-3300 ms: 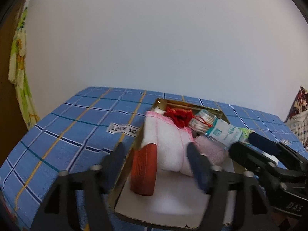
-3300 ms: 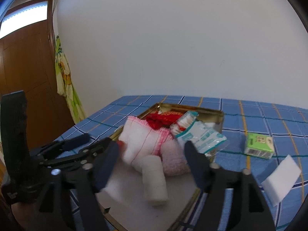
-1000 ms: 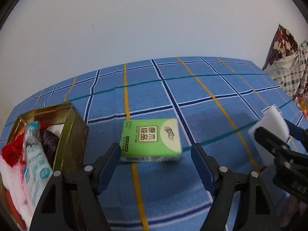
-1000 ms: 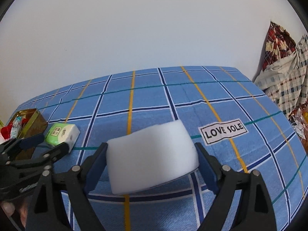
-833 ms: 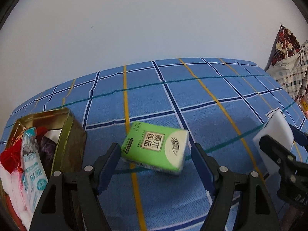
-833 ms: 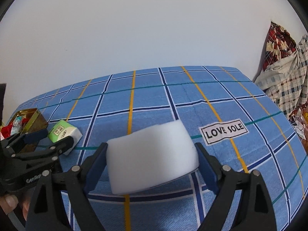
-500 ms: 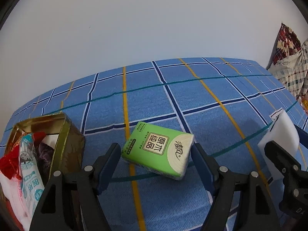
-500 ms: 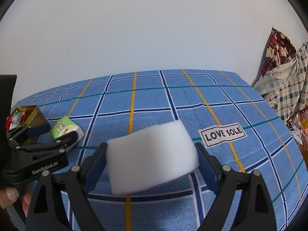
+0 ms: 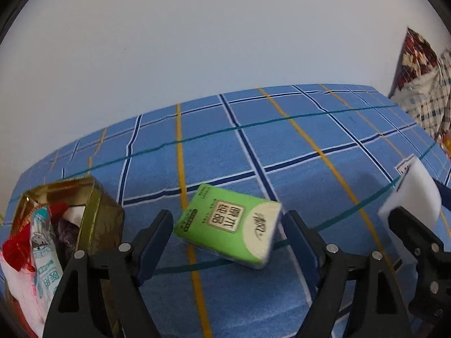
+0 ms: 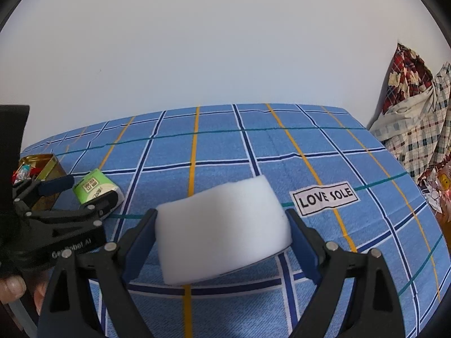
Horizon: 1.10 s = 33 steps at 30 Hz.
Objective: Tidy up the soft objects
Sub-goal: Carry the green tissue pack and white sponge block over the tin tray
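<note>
Two hand-held grippers work over a bed or table covered in a blue checked cloth with yellow, navy and teal lines. In the left wrist view, the left gripper clamps a green tissue pack between its blue-padded fingers; the pack sits tilted, its white end toward 3 o'clock, raised above the cloth. At 9 o'clock stands a gold tin, its wall just beside the left finger, filled with a pink-edged white cloth, a red item and a printed plastic packet. In the right wrist view, the right gripper squeezes a white foam block between its fingers, the block filling the gap from pad to pad. A "LOVE SOLE" label is printed on the cloth at 2 o'clock from the block. At 9 o'clock the left gripper appears with the tissue pack, near the tin. Patterned fabrics pile at the far right edge.
</note>
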Motion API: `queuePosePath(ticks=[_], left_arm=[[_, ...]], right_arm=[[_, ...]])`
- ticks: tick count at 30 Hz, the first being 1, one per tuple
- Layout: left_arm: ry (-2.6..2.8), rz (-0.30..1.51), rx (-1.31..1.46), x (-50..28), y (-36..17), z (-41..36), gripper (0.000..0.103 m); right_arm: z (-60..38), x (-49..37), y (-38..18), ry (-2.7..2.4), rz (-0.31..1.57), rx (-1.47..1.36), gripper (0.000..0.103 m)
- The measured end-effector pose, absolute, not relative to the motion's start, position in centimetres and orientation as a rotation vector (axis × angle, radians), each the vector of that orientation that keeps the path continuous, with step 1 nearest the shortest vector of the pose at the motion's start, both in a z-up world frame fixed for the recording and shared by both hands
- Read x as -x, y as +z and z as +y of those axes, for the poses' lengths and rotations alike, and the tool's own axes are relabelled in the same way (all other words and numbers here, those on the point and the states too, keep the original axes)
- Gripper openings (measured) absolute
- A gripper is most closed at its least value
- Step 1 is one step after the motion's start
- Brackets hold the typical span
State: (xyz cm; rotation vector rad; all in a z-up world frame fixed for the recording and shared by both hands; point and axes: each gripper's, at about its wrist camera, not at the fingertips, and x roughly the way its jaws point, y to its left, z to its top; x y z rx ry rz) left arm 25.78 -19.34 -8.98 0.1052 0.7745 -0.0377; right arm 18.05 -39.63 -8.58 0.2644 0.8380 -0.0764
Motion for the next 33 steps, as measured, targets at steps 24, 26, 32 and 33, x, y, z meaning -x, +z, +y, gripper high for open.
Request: queuePosePath(ticks=[24, 26, 32, 33], left_arm=[[-0.028, 0.681, -0.076, -21.1, -8.4, -18.4, 0.077], [-0.013, 0.656, -0.069, -20.5, -8.2, -18.2, 0.077], [0.017, 0.595, -0.057, -18.6, -7.5, -17.9, 0.077], [0.014, 0.592, -0.058, -18.3, -7.5, -17.9, 0.077]], right_arm=[[-39.5, -16.7, -6.9, -0.068, 0.723, -0.258, 0.089], [-39.4, -16.5, -6.7, -0.071, 0.706, -0.251, 0.089], [-38.9, -15.7, -6.1, -0.075, 0.669, -0.259, 0.089], [-38.9, -15.6, -6.0, -0.076, 0.662, -0.258, 0.089]])
